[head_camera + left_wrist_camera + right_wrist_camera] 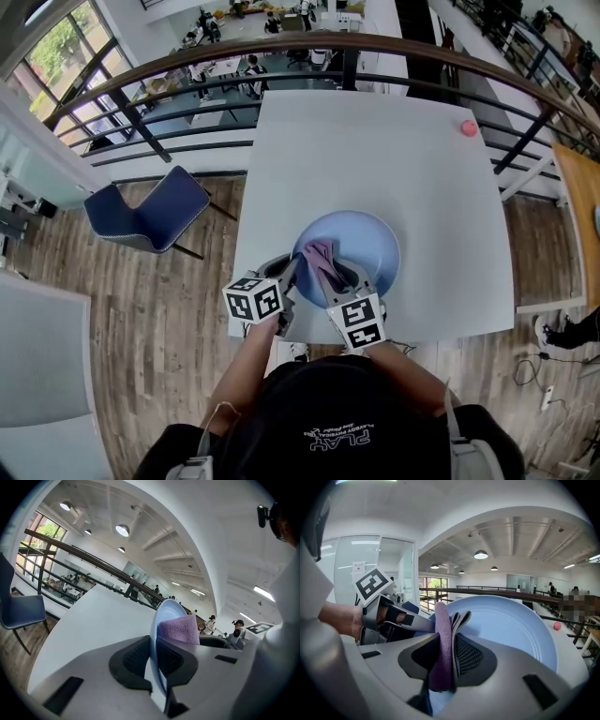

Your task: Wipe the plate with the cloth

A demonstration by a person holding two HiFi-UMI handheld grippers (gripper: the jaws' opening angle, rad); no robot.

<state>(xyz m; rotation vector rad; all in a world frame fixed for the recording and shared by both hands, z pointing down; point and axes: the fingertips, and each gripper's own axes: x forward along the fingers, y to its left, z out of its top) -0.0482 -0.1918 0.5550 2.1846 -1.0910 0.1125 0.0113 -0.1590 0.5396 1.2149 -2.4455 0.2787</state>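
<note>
Light-blue plate (364, 246) sat on white table (375, 150), at the table's 6 o'clock edge, right in front of the person. Left claw (152, 656) was pressed together on the plate's rim at about 8 o'clock, with one pad on each face of the rim. In the left gripper view the plate showed edge-on between the pads. Right claw (449, 656) pinched a folded purple cloth (443, 639), which stuck out past the jaws. The cloth lay on the plate's inner surface, on the 9 o'clock side, just beside the left claw. Both claws were close together at the plate's near-left edge. Small pink ball (469, 127) sat at the table's 1 o'clock corner, well apart from the plate. Blue chair (145, 216) stood on the wood floor at 9 o'clock of the table.
</note>
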